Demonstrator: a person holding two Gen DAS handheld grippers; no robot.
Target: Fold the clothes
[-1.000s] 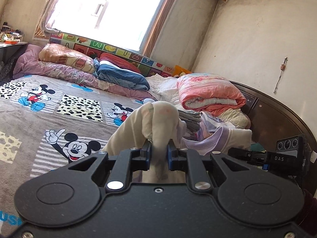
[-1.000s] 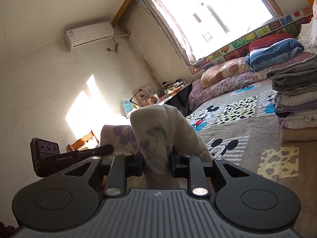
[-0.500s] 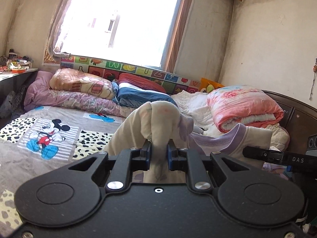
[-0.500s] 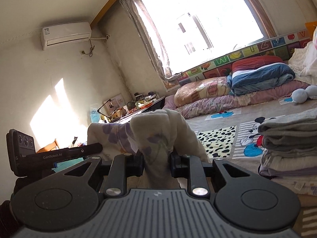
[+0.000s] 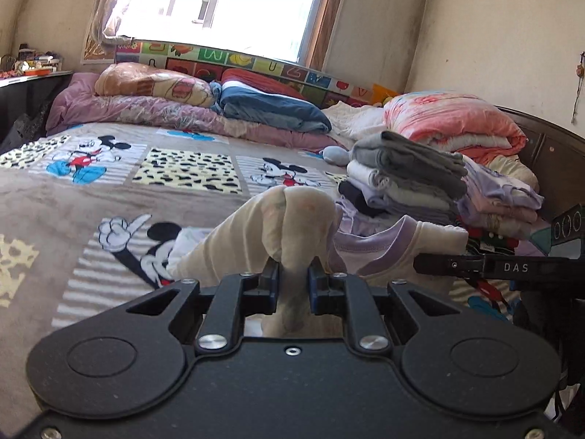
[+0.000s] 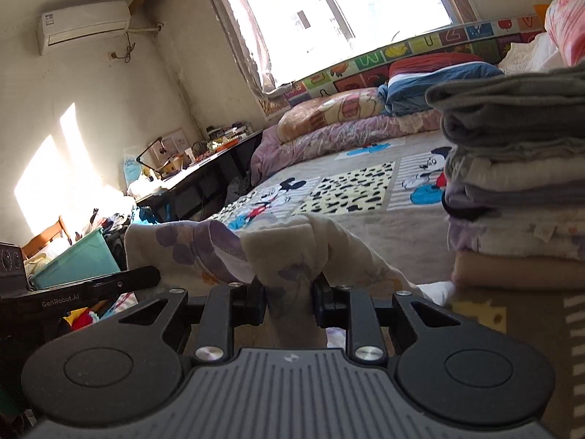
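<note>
- While each gripper pinches cloth, the left gripper (image 5: pixel 293 280) has its fingers drawn in tight on a bunched fold of a cream shirt (image 5: pixel 292 219); cloth bulges above the pads and hangs below them.
- Right gripper (image 6: pixel 289 294) likewise closed on a wad of the same shirt, cream with pale purple flower print; no gap shows beside the cloth.
- Shirt spans between the two grips. Its purple-trimmed collar (image 5: pixel 380 252) sags between them, so the grips look to be at or near the shoulders.
- Shirt held up off the bed (image 5: pixel 109 197); a sleeve or side slopes down on the left toward the cartoon-mouse blanket. Lower hem hidden behind both grippers.
- Just beyond, on the right side of the bed, a stack of folded clothes (image 5: pixel 406 183), grey piece on top. In the right wrist view it rises close beside the gripper.
- Farther out: rolled bedding (image 5: pixel 453 124) and pillows along the window wall; a teal bin (image 6: pixel 73 263) on the floor off the bed's edge.
- Step in hand, as I judge it: shirt lifted by its top edge, either to be spread flat for folding or carried over part-folded; how many layers are held I cannot tell.
- Next move calls for both grips staying level and taut, keeping the hanging cloth clear of the stack so it isn't toppled.
</note>
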